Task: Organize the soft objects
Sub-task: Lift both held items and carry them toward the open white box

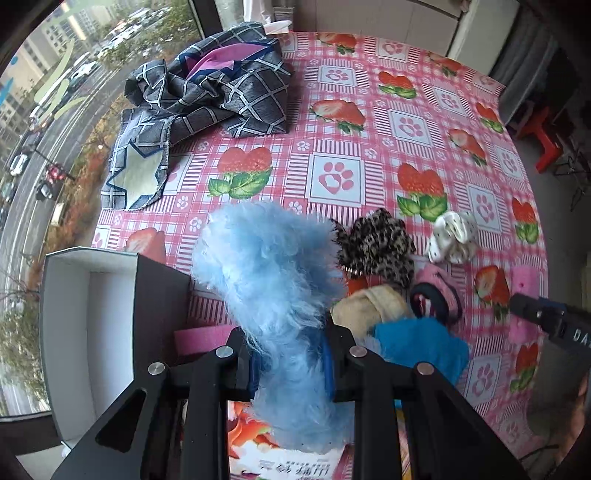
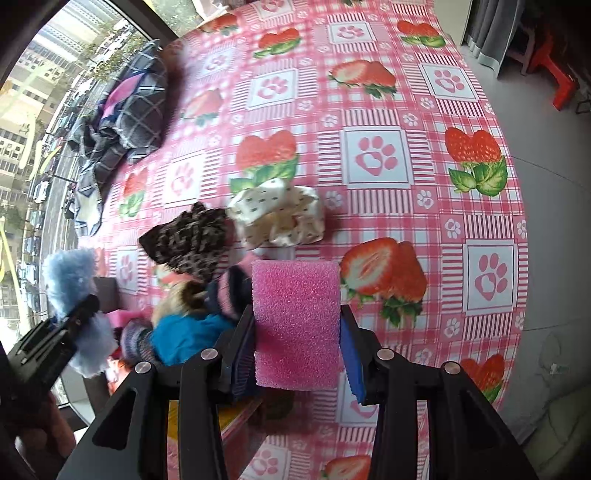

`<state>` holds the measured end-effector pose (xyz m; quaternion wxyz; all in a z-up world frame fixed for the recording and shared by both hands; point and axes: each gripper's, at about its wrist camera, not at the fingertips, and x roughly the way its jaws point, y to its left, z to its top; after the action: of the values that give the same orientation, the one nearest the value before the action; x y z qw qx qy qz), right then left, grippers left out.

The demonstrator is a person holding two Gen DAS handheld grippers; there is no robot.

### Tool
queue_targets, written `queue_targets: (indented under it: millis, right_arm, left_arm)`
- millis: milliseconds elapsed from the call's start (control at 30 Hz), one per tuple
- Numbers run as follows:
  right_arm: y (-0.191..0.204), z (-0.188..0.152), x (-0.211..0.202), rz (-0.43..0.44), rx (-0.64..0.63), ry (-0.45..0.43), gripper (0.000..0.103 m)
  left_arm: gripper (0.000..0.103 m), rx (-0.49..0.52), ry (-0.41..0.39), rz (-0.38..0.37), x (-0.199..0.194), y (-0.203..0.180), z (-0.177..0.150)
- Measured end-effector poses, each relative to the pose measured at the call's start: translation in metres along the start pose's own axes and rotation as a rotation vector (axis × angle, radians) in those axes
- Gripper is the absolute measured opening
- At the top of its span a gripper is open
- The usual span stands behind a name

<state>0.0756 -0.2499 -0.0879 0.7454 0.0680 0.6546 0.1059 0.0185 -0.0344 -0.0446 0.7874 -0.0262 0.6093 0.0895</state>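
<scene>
A round table [image 1: 388,110] under a pink checked cloth printed with strawberries and paw marks fills both views. To the far left of the grippers a big window [image 1: 44,110] looks down on a street with parked cars and tall blocks. On the far left part of the table, by the glass, lies a crumpled grey checked cloth [image 1: 214,92]. At the far right a red stool [image 2: 557,85] stands on the grey floor beside a grey curtain [image 2: 491,33].

Just left of the left gripper [image 1: 291,354] sits an open box [image 1: 88,295], white inside with dark walls. This gripper is closed tight on a fluffy light-blue piece [image 1: 273,288] — the fur bulges out above and below the fingers and hangs clear of the table. Just to its right is a heap of soft things: a leopard-print scrunchie [image 1: 376,251], a cream piece [image 1: 373,306], a bright blue piece [image 1: 421,343], a pink and navy band [image 1: 439,291], and a white dotted scrunchie [image 1: 454,236] at the far edge of the heap.

The right gripper [image 2: 297,350] stands partly open, its pads pressing both sides of a pink sponge block [image 2: 295,321] — the block is lifted off the cloth, with the heap to its left.
</scene>
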Motion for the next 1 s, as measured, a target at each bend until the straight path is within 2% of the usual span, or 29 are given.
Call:
queue_targets:
  millis: [533, 1000]
  right_arm:
    - [0.050, -0.081, -0.064, -0.066, 0.071, -0.128, 0.044]
    - [0.074, -0.144, -0.102, -0.101, 0.115, -0.164, 0.044]
  left_arm:
    - [0.028, 0.179, -0.055, -0.123, -0.050, 0.021, -0.057]
    - [0.028, 0.264, -0.068, -0.157, -0.091, 0.048, -0.101]
